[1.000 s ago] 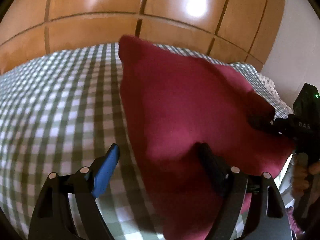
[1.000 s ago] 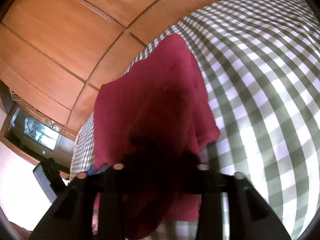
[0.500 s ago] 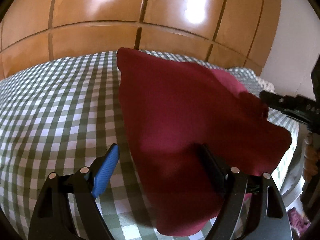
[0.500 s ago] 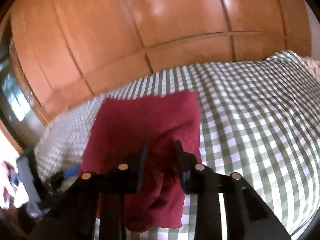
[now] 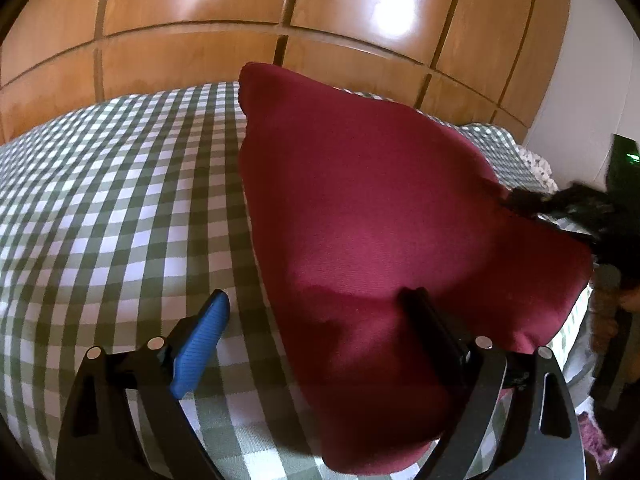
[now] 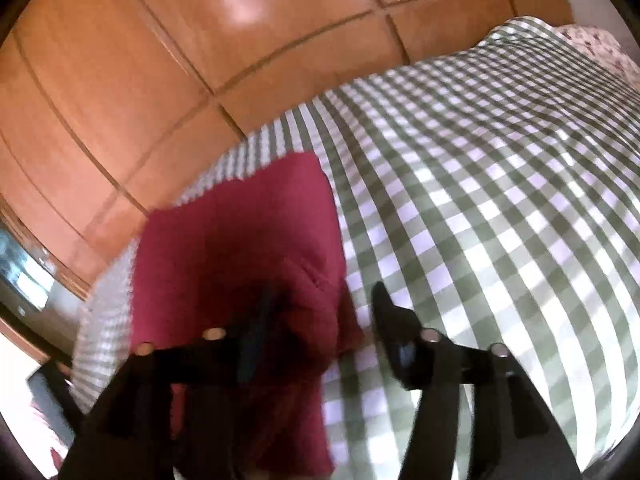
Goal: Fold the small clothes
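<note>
A dark red garment (image 5: 380, 220) lies folded on the green-and-white checked bed sheet (image 5: 120, 200). My left gripper (image 5: 320, 316) hangs over its near edge, jaws wide and still opening. The blue-padded finger (image 5: 204, 332) is over bare sheet, and the black finger (image 5: 428, 320) rests against the cloth without pinching it. In the right wrist view the garment (image 6: 240, 240) lies under my right gripper (image 6: 322, 312). Its jaws are opening, with a fold of cloth beside the left finger and no pressure from either pad. Blurred, the right gripper (image 5: 560, 204) also shows at the garment's right edge.
Wooden panels (image 5: 200, 40) rise behind the bed. A white wall (image 5: 580, 100) and a patterned white cloth (image 5: 536, 164) are at the right. A hand (image 5: 604, 312) shows at the right edge. The bed's side edge and a glass-fronted cabinet (image 6: 20, 276) show at the left in the right wrist view.
The right gripper's jaws narrowed on the garment's corner, then spread apart and let it go while the gripper lifted and swung. The left jaws widened slightly. The garment settled flatter.
</note>
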`<state>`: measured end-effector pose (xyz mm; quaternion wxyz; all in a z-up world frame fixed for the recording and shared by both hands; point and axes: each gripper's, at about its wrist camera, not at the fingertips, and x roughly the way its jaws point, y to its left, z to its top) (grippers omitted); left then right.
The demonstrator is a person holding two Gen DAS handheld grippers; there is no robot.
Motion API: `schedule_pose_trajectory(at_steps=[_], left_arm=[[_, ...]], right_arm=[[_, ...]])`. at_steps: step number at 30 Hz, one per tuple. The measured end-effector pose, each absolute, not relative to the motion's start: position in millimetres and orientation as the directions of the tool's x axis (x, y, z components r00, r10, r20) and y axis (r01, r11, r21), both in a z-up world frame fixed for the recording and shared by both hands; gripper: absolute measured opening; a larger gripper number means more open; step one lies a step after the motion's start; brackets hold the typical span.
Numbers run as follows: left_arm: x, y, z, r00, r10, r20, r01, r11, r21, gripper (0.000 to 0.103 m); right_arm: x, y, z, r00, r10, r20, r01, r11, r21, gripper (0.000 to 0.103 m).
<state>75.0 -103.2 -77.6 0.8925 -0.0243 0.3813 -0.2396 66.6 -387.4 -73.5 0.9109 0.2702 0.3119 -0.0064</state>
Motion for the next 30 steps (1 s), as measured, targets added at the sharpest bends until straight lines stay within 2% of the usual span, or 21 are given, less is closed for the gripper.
schedule_pose_trajectory(at_steps=[5,8,10,12,16,19,22,25,30], left_arm=[[63.7,-93.9,-64.9,0.649,-0.458,-0.608,0.413,0.883,-0.224,0.091],[64.1,-100.3,-61.9,0.687,-0.387,-0.616,0.403,0.907,-0.12,0.091],[70.7,-101.9,-70.2,0.672,-0.351,-0.652,0.396,0.914,-0.084,0.097],[74.3,-100.1,-75.2,0.651,-0.367,-0.665,0.394,0.912,-0.117,0.097],[76.7,-94.4,-69.6,0.629,-0.401,-0.667,0.403,0.901,-0.162,0.097],[80.9,-85.8,-64.0,0.609,-0.441,-0.66,0.392,0.89,-0.233,0.097],[89.6,-75.4,-56.5,0.595,-0.464,-0.657,0.367,0.883,-0.292,0.097],[99.7,-78.4,-51.2,0.572,-0.457,-0.681,0.345,0.887,-0.306,0.097],[112.0,-90.3,-44.8,0.546,-0.437,-0.715,0.343,0.895,-0.285,0.097]], right_arm=[[46.5,-358.6,-62.0,0.779,0.191,-0.597,0.118,0.891,0.439,0.068],[47.7,-343.9,-84.1,0.695,0.102,-0.711,0.168,0.939,0.299,0.065],[49.8,-342.6,-104.4,0.649,0.088,-0.756,0.176,0.949,0.261,0.068],[46.8,-345.8,-108.3,0.669,0.107,-0.736,0.181,0.936,0.301,0.069],[46.4,-344.7,-100.2,0.676,0.103,-0.73,0.173,0.94,0.293,0.069],[45.3,-355.2,-90.8,0.71,0.173,-0.683,0.172,0.897,0.406,0.069],[45.8,-358.3,-72.2,0.754,0.208,-0.623,0.136,0.879,0.457,0.072],[53.5,-359.7,-65.2,0.765,0.236,-0.599,0.107,0.871,0.48,0.081],[78.4,-368.3,-71.8,0.752,0.292,-0.591,0.106,0.831,0.546,0.081]])
